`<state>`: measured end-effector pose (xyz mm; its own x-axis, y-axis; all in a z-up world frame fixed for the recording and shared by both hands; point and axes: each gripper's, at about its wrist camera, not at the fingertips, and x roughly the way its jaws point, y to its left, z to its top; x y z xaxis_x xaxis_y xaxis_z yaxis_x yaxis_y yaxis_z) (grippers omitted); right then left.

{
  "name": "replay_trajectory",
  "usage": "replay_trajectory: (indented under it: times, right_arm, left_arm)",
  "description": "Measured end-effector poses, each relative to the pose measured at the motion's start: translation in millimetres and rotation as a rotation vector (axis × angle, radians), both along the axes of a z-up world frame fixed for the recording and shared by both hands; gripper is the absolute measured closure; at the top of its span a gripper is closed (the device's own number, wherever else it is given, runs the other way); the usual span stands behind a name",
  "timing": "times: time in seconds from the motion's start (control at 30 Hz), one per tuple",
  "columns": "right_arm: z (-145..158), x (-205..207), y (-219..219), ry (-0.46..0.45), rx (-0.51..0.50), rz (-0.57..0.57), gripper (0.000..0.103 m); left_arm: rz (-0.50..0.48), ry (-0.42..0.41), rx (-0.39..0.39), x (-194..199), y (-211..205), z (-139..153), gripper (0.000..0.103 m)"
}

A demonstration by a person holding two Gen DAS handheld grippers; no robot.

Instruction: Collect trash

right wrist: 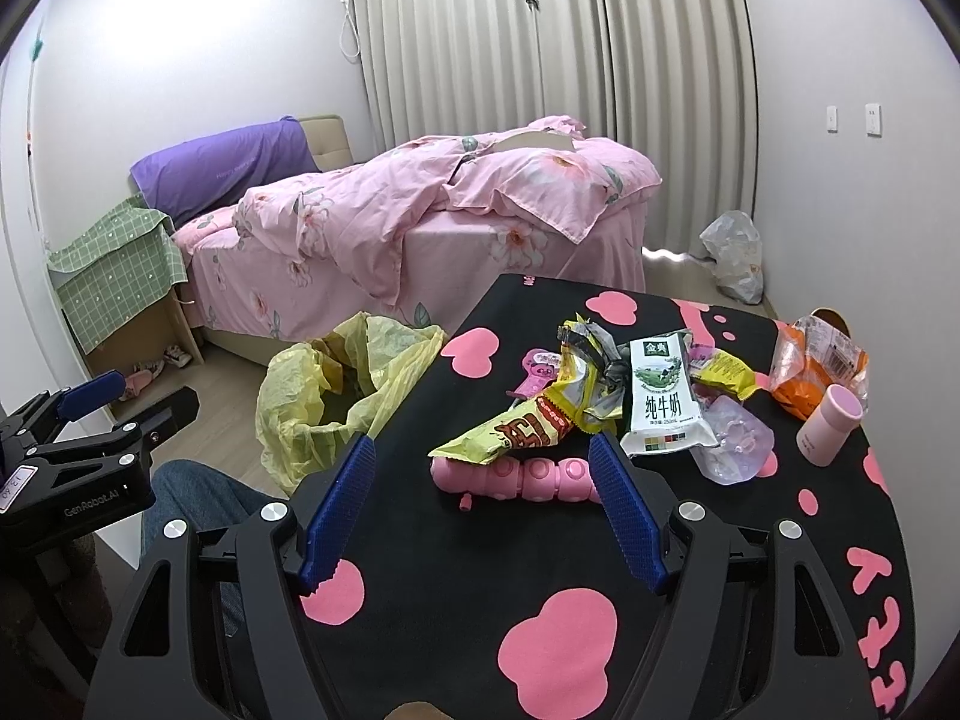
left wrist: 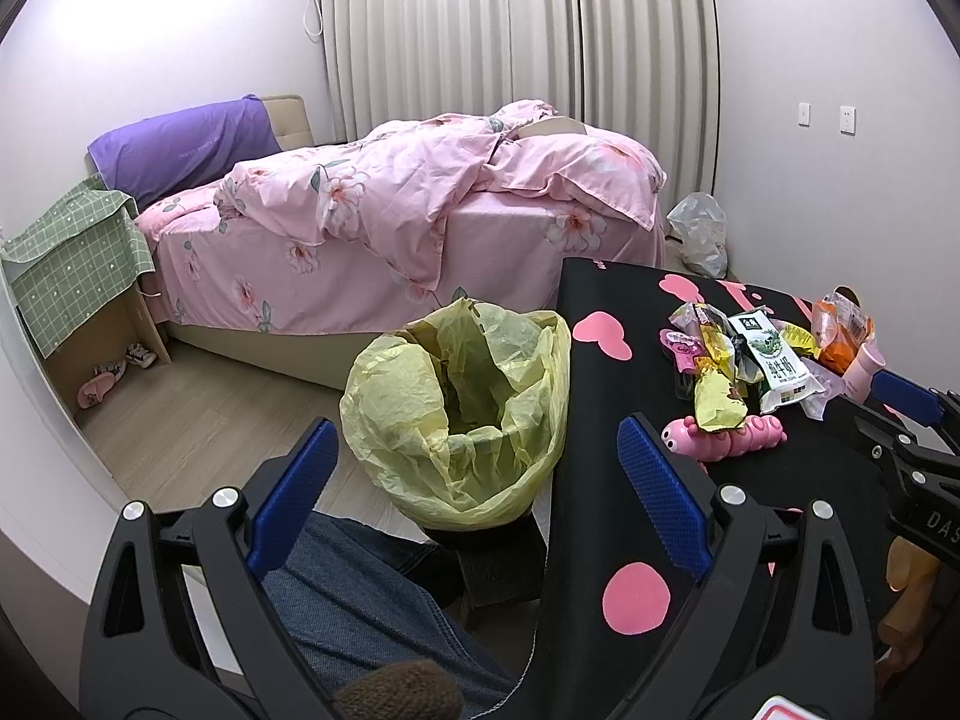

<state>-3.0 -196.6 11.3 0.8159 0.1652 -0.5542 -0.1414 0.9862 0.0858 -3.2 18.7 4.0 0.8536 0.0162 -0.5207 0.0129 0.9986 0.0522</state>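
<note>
A bin lined with a yellow bag [left wrist: 462, 414] stands on the floor left of the black table with pink shapes [left wrist: 636, 600]; it also shows in the right wrist view [right wrist: 324, 396]. On the table lies a pile of trash: a milk carton [right wrist: 660, 396], a yellow snack wrapper [right wrist: 516, 432], an orange bag [right wrist: 810, 360] and clear plastic [right wrist: 735, 441]. My left gripper [left wrist: 480, 480] is open and empty above the bin's near side. My right gripper [right wrist: 483, 492] is open and empty over the table, just short of the pile.
A pink caterpillar toy [right wrist: 516, 474] lies in front of the pile, and a pink cup [right wrist: 831, 423] stands at its right. A bed with pink bedding [left wrist: 420, 210] fills the back. A cloth-covered cardboard box [left wrist: 78, 276] stands left. A white plastic bag [left wrist: 699, 231] sits in the corner.
</note>
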Motion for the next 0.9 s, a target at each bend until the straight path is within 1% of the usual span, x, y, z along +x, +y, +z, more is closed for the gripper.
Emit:
replay_trajectory:
  times: [0.17,0.23,0.37,0.53,0.63,0.7,0.73,0.8,0.83,0.9]
  right_arm:
    - [-5,0,-11,0.007,-0.011,-0.017,0.032]
    - [-6,2,-22,0.007,-0.026,-0.052,0.032]
    - [-7,7,-52,0.006,-0.047,-0.129,0.032]
    - [-12,11,-97,0.011,-0.055,-0.234,0.032]
    - [-14,17,-121,0.004,-0.089,-0.275,0.032]
    - [-14,22,-144,0.003,-0.103,-0.307,0.032]
    - [-14,24,-156,0.002,-0.094,-0.316,0.032]
    - [-10,30,-191,-0.014,-0.078,-0.338,0.032]
    - [-9,34,-203,-0.023,-0.084,-0.348,0.032]
    - [-8,48,-240,-0.027,-0.111,-0.367,0.032]
  left_arm:
    - [-0.014,0.004,-0.001,6,-2,-1,0.013]
    - [-0.046,0.010,-0.009,12,-6,-4,0.013]
    - [-0.132,0.034,-0.030,24,-23,-13,0.013]
    - [-0.279,0.056,-0.074,45,-51,-25,0.013]
    - [-0.330,0.072,-0.086,61,-70,-29,0.013]
    - [-0.347,0.079,-0.085,71,-83,-28,0.013]
    - [-0.357,0.078,-0.090,76,-89,-26,0.013]
    - [-0.399,0.062,-0.103,85,-105,-19,0.013]
    - [-0.436,0.047,-0.109,89,-115,-15,0.012]
    - [-0.499,0.018,-0.112,99,-136,-9,0.010]
